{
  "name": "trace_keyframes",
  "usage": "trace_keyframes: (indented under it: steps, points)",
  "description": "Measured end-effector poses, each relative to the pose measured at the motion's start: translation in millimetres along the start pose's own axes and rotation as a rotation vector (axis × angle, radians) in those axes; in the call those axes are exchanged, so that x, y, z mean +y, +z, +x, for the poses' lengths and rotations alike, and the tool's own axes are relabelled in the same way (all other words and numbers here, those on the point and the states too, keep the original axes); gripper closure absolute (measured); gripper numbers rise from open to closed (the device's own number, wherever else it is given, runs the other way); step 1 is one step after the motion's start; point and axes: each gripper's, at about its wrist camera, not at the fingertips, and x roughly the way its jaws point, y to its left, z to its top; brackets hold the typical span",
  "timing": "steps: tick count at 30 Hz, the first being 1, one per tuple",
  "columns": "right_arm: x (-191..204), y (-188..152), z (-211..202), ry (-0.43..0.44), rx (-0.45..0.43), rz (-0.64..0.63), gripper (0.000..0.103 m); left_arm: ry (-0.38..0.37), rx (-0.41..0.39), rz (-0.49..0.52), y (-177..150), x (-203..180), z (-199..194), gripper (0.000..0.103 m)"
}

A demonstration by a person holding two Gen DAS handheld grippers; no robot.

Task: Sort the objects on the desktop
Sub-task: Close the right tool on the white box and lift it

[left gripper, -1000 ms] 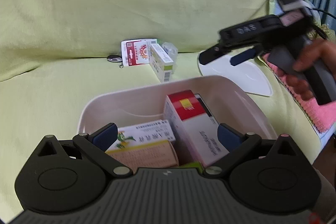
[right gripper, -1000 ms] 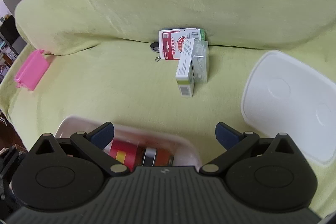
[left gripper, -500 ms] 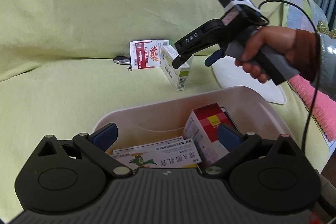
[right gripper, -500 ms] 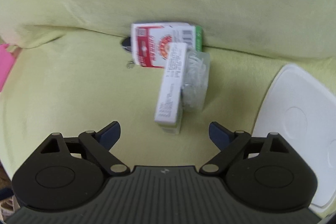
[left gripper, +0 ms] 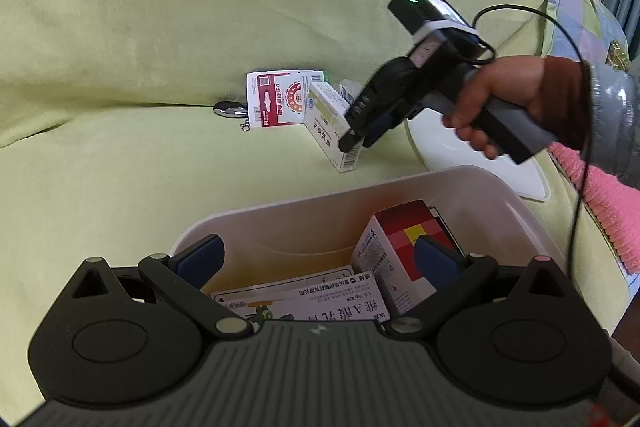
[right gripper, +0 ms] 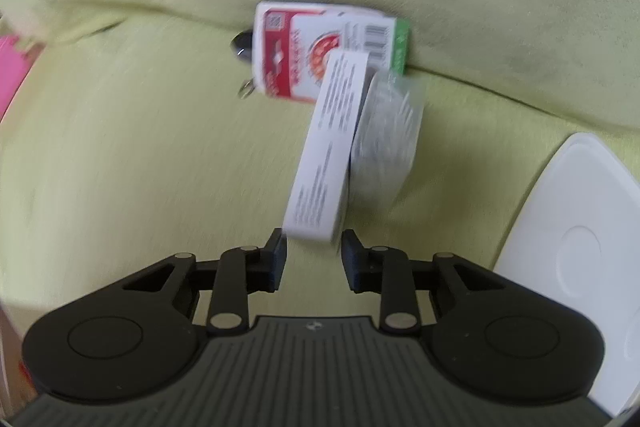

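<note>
**Right claw lines up on the long white box**

Green sofa cover point(left gripper: 120, 167) fills the background of both views, seat and backrest alike. Below the left gripper point(left gripper: 318, 259) sits the white storage bin point(left gripper: 500, 195), its fingers spread wide over the cartons inside: a red-and-white carton point(left gripper: 394, 247) by its right finger, flat white cartons point(left gripper: 316, 297) between the two. Right of the right gripper point(right gripper: 313, 259) lies the white bin lid point(right gripper: 568, 227), flat on the seat. Straight ahead of that claw, the long white box point(right gripper: 328, 155) points toward it, near end just reaching the narrowed, still-parted fingers; whether they touch it is unclear. A clear plastic packet point(right gripper: 390, 139) rests against the box's right side. Beyond, the red-and-white packet point(right gripper: 316, 47) leans on the backrest, a small metal keyring point(right gripper: 242, 45) at its left.
</note>
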Motion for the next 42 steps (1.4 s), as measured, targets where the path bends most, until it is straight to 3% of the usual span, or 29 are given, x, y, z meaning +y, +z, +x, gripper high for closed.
trace_keyframes:
  steps: [3,6,8,10,11,14,15,16,18,23,32,33,34,36,42]
  points:
    - [1.0,-12.5,-9.7,0.031,0.024,-0.051,0.082,-0.003,0.001,0.001,-1.0,-1.6,-0.2,0.002]
    - [-2.6,-17.0,-17.5,0.008,0.001,-0.044,0.081,-0.005,0.003,0.003,-1.4,-3.7,-1.4,0.002]
    - [-7.0,-12.4,-19.0,0.005,-0.036,-0.001,0.067,-0.005,0.003,0.003,-0.8,-4.9,-1.3,0.002]
    - [-8.7,-4.3,-20.0,0.012,-0.078,0.050,0.026,-0.006,0.002,0.003,-0.4,-6.1,-1.3,0.002]
    - [-7.7,0.0,-19.9,0.020,-0.094,0.059,0.023,-0.005,0.002,0.005,-0.3,-6.6,-1.6,0.002]
    - [-3.4,14.6,-10.8,-0.016,-0.098,0.079,0.024,-0.002,0.006,0.003,0.0,-7.1,0.1,0.002]
    - [-3.8,18.7,-4.5,-0.025,-0.083,0.093,0.033,0.001,0.009,0.001,0.4,-7.1,0.8,0.002]
    - [-5.1,21.4,2.2,-0.022,-0.068,0.101,0.055,0.002,0.010,0.000,0.8,-7.1,1.0,0.002]
    - [-6.6,22.8,12.2,-0.014,-0.046,0.100,0.075,0.002,0.009,-0.003,1.4,-6.8,1.0,0.002]
    - [-8.0,11.9,10.7,-0.009,-0.048,0.019,0.081,0.002,0.012,-0.007,0.3,-6.2,-0.2,0.002]
    - [-3.1,-28.7,-12.4,0.032,0.035,-0.159,0.081,-0.007,0.013,0.000,-1.7,-11.8,-1.9,0.002]
    - [-2.8,-30.4,-13.8,0.029,0.035,-0.165,0.074,-0.007,0.014,0.001,-1.8,-12.4,-1.7,0.002]
    - [-2.4,-32.1,-15.3,0.026,0.035,-0.171,0.056,-0.007,0.015,0.002,-1.6,-12.9,-1.4,0.002]
    - [-2.7,-29.4,-17.7,0.010,0.012,-0.172,0.036,-0.006,0.015,0.004,-1.2,-13.8,-0.7,0.002]
    - [1.8,-6.5,-7.5,0.006,-0.028,-0.171,0.040,-0.001,0.021,0.004,-1.4,-14.9,-0.4,0.002]
